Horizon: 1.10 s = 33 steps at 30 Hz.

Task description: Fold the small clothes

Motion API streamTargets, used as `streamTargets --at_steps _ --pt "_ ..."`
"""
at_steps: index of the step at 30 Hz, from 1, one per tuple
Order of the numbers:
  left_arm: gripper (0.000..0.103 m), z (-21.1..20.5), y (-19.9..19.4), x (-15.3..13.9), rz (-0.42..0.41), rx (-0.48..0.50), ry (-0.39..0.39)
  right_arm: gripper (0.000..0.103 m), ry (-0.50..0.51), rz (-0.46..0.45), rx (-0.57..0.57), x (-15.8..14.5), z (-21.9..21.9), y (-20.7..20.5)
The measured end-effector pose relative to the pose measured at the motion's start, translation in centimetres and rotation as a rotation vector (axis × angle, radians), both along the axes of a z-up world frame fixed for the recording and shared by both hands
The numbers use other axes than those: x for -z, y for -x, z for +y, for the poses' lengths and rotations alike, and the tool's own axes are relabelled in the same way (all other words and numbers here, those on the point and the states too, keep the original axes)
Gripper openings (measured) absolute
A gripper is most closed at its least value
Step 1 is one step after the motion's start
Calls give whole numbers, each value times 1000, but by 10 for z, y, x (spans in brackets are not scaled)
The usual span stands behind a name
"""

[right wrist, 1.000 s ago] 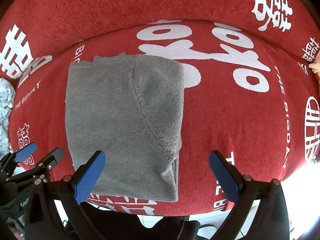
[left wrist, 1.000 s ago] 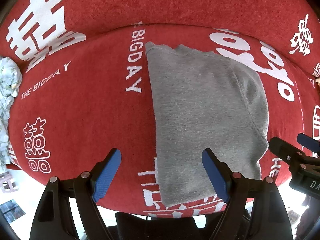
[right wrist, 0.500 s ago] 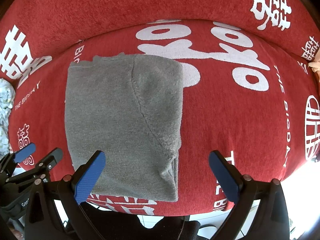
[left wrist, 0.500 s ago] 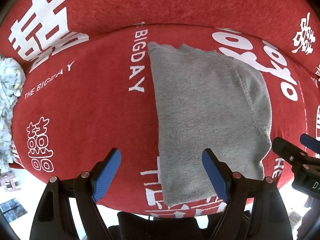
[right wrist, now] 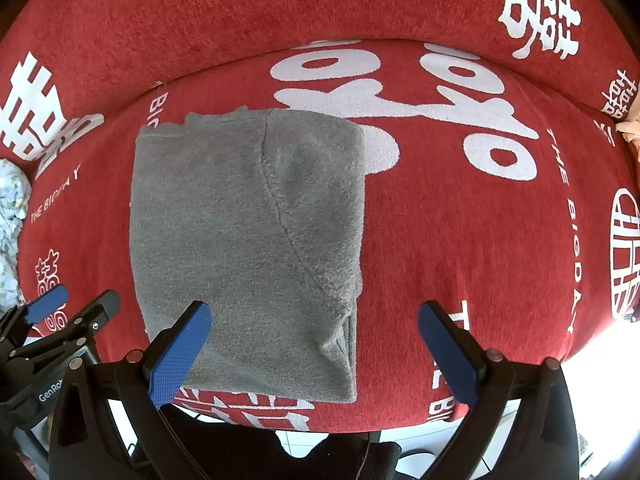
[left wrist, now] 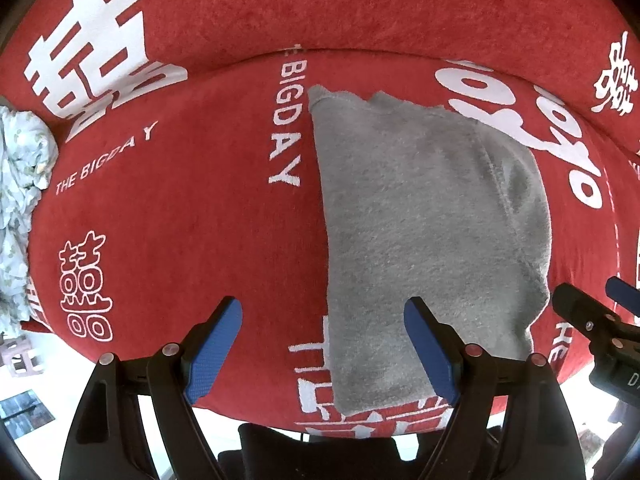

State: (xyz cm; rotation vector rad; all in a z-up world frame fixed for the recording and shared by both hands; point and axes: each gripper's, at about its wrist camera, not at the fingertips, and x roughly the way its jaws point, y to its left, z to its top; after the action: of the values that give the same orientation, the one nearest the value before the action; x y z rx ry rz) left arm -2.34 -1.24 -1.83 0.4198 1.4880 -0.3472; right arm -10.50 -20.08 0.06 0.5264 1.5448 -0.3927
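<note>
**Folded grey garment lies on red cover, both grippers wide above it**

Left wrist view: the left gripper (left wrist: 322,346) points down with its blue-padded jaws spread wide and nothing between them. The folded grey fleece garment (left wrist: 424,240) lies flat on the red cover (left wrist: 180,220) printed with white characters and "THE BIG DAY". Its left edge runs between the jaws; the right pad sits over its lower part. A pale floral cloth (left wrist: 20,200) lies at the far left. The right gripper shows at the right edge.

Right wrist view: the right gripper (right wrist: 314,352) is likewise spread and empty. The garment (right wrist: 248,240) lies left of centre, its lower right corner between the jaws.
</note>
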Motion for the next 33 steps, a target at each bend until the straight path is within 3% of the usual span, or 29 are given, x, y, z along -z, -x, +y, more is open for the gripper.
streamTargets --at_steps 17,33 --pt "84 -1 1 1 -20 17 -27 103 0 2 -4 3 5 -1" --pt "84 2 -1 5 4 -2 20 103 -4 8 -4 5 9 0"
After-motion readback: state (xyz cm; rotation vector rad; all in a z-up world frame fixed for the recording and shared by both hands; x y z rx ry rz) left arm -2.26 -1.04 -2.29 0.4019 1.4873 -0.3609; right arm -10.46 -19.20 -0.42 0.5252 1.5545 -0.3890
